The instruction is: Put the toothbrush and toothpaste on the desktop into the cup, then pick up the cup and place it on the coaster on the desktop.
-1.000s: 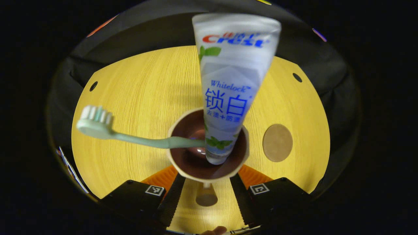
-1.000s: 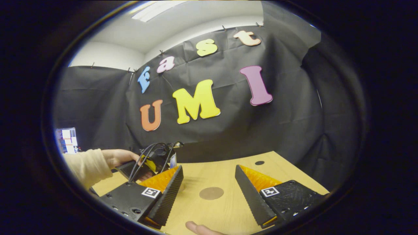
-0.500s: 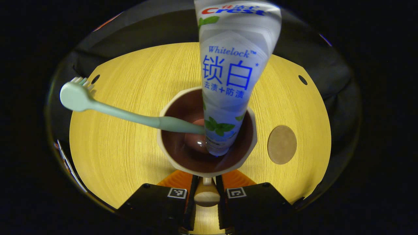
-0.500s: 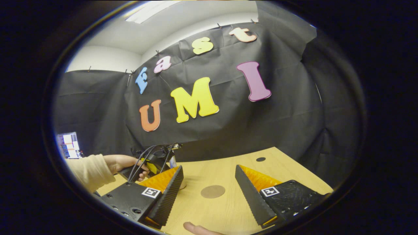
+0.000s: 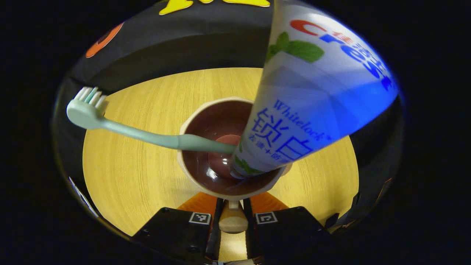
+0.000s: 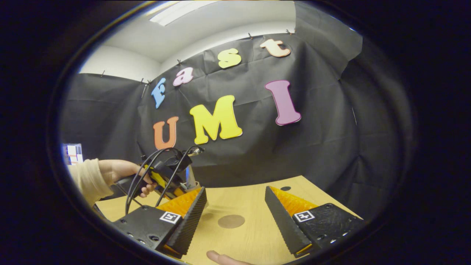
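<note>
Brown-lined cup (image 5: 228, 147), holding toothbrush (image 5: 147, 134) and toothpaste (image 5: 294, 121), is hanging by its handle (image 5: 232, 221) in the clenched left gripper (image 5: 232, 225). Right gripper (image 6: 235, 209) is idling agape near the coaster (image 6: 230, 221). Leaning toothpaste is threatening to tip the cup.

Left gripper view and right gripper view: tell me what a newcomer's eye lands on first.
The big white toothpaste tube leans out of the cup at the centre of the left gripper view, with the mint-green toothbrush slanting left. The left gripper is closed on the cup's handle. In the right gripper view the right gripper stands open above the brown coaster.
</note>
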The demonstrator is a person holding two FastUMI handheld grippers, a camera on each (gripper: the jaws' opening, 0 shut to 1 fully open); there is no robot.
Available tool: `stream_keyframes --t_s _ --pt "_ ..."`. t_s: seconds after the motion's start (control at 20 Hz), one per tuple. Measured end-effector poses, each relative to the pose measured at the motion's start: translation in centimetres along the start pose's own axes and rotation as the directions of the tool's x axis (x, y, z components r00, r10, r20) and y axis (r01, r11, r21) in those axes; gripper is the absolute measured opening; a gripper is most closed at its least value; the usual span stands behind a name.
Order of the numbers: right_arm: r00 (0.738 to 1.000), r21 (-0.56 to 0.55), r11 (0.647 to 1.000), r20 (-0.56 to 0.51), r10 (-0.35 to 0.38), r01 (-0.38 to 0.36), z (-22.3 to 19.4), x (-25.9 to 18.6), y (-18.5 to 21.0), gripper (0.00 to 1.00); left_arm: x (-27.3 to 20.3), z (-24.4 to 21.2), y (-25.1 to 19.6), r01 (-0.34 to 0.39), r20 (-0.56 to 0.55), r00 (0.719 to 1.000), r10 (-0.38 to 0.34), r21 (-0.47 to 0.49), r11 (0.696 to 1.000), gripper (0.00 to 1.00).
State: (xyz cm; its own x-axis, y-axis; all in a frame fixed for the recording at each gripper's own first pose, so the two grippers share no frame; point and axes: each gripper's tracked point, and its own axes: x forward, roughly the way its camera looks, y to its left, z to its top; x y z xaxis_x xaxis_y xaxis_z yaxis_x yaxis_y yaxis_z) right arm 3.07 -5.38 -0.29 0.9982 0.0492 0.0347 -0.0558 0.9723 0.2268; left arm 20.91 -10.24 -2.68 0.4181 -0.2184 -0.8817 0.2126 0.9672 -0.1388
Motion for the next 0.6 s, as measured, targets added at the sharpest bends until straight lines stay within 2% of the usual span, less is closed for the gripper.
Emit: stream_keyframes --t_s 0.05,0.1,0.15,0.2,0.4,0.55,0.6 --pt "1.0 -0.002 1.0 0.007 -0.011 0.011 0.1 0.0 -0.4 0.95 0.3 0.0 -0.8 0.009 -0.005 1.0 -0.009 0.021 1.0 0.3" --pt "1.0 -0.004 1.0 0.011 -0.02 0.02 0.3 0.0 -0.7 0.99 0.6 -0.1 -1.6 0.017 -0.012 1.0 -0.016 0.039 0.999 0.35" --pt "1.0 -0.004 1.0 0.014 -0.021 0.022 0.3 0.0 -0.9 0.92 1.0 -0.1 -2.2 0.023 -0.02 1.0 -0.022 0.052 0.998 0.3" --pt "1.0 -0.002 1.0 0.015 -0.022 0.022 0.4 0.0 -0.9 0.95 1.5 -0.4 -2.6 0.026 -0.029 0.999 -0.024 0.068 0.997 0.3" --pt "1.0 0.006 1.0 0.013 -0.023 0.023 0.4 0.1 -1.4 0.95 2.9 -0.5 -5.2 0.029 -0.044 0.999 -0.024 0.113 0.993 0.3" --pt "0.999 0.011 1.0 0.021 -0.027 0.027 0.9 -0.1 -1.9 0.98 3.3 -0.5 -6.9 0.004 -0.048 0.999 0.002 0.14 0.99 0.3" --pt "0.999 0.017 0.999 0.027 -0.033 0.033 1.1 -0.3 -2.3 0.95 3.3 -0.6 -7.6 -0.004 -0.054 0.998 0.012 0.141 0.99 0.3"
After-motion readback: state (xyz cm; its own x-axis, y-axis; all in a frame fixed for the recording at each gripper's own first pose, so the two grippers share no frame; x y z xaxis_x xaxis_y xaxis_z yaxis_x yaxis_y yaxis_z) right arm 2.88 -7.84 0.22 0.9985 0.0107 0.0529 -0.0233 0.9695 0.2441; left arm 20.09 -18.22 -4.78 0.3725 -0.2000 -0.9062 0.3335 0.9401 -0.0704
